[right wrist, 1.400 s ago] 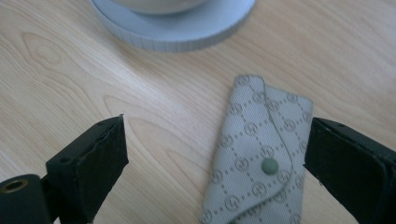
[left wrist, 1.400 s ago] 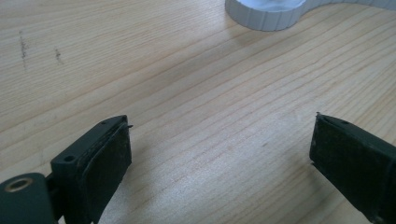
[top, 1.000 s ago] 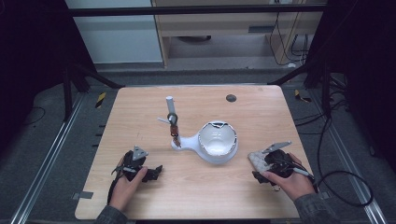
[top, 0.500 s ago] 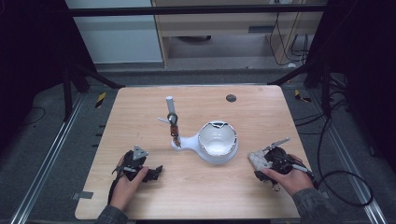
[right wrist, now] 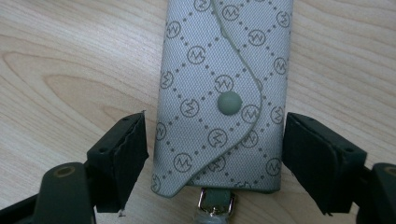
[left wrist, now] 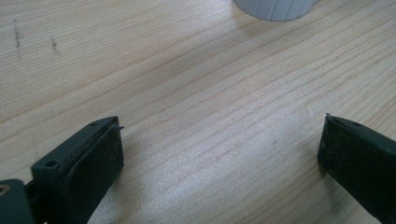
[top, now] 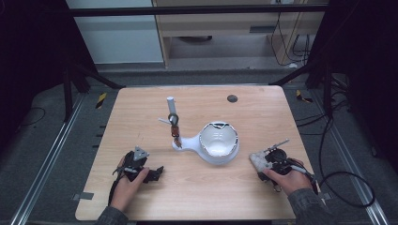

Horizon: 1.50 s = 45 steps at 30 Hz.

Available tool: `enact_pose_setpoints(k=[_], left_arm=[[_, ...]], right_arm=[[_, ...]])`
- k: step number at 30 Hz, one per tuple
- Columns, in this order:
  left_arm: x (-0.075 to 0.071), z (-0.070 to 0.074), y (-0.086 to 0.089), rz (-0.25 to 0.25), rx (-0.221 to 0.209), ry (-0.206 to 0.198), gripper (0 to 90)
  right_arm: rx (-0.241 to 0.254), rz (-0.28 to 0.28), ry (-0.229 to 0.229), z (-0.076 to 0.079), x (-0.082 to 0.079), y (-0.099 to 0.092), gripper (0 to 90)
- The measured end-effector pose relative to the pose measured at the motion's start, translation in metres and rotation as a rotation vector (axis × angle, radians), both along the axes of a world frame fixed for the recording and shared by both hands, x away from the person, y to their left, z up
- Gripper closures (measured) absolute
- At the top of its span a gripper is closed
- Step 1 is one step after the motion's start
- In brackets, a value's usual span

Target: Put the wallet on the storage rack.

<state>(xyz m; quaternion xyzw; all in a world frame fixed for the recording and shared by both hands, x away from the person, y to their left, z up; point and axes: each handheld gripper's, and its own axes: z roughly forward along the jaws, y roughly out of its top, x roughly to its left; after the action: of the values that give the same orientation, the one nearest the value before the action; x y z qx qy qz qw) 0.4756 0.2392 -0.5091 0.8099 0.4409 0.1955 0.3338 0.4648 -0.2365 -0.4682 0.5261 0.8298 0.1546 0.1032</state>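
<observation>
Right gripper (right wrist: pixel 212 161) closing on grey key pouch (right wrist: pixel 224 93); left gripper (left wrist: pixel 219 154) idle, jaws spread over bare table (left wrist: pixel 187 93)

Pouch lies flat, lower right in the high view; pads flank it, small gaps either side. Risk I see: pinch lands low near the metal clasp (right wrist: pixel 215 200), pouch pivots or slips. Against the earlier frame, my right jaws have just been closing around it

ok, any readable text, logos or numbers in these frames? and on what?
"M" in a circle, a monogram repeated across the grey snap-flap key pouch in the right gripper view.
No words or numbers on it.
White bowl-shaped stand and table in the high view: no text readable.
</observation>
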Motion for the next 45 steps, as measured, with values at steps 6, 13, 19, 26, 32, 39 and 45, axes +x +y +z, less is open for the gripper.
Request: enact_pose_setpoints(k=[6, 13, 19, 26, 32, 39, 45], left_arm=[[0.000, 0.000, 0.000, -0.001, -0.002, 0.000, 0.0], [0.000, 0.000, -0.001, -0.003, 0.000, 0.001, 0.0], [0.000, 0.000, -0.001, -0.004, 0.002, 0.002, 0.0], [0.000, 0.000, -0.001, -0.002, 0.000, 0.001, 0.0], [0.001, 0.000, 0.000, -0.008, -0.001, 0.004, 0.0], [0.001, 0.000, 0.000, -0.007, -0.002, 0.003, 0.0], [0.001, 0.000, 0.000, -0.007, -0.002, 0.003, 0.0]], right_arm=[[-0.016, -0.006, 0.025, -0.002, 0.001, 0.000, 23.8], [-0.033, -0.019, 0.053, -0.003, 0.003, 0.001, 26.9], [-0.056, 0.043, 0.052, 0.001, 0.004, 0.002, 30.8], [-0.062, 0.122, 0.031, 0.005, -0.001, 0.000, 31.5], [-0.086, 0.188, -0.016, 0.019, -0.006, -0.001, 31.6], [-0.106, 0.233, -0.068, 0.037, -0.007, -0.002, 31.6], [-0.125, 0.272, -0.087, 0.044, -0.009, 0.002, 31.7]])
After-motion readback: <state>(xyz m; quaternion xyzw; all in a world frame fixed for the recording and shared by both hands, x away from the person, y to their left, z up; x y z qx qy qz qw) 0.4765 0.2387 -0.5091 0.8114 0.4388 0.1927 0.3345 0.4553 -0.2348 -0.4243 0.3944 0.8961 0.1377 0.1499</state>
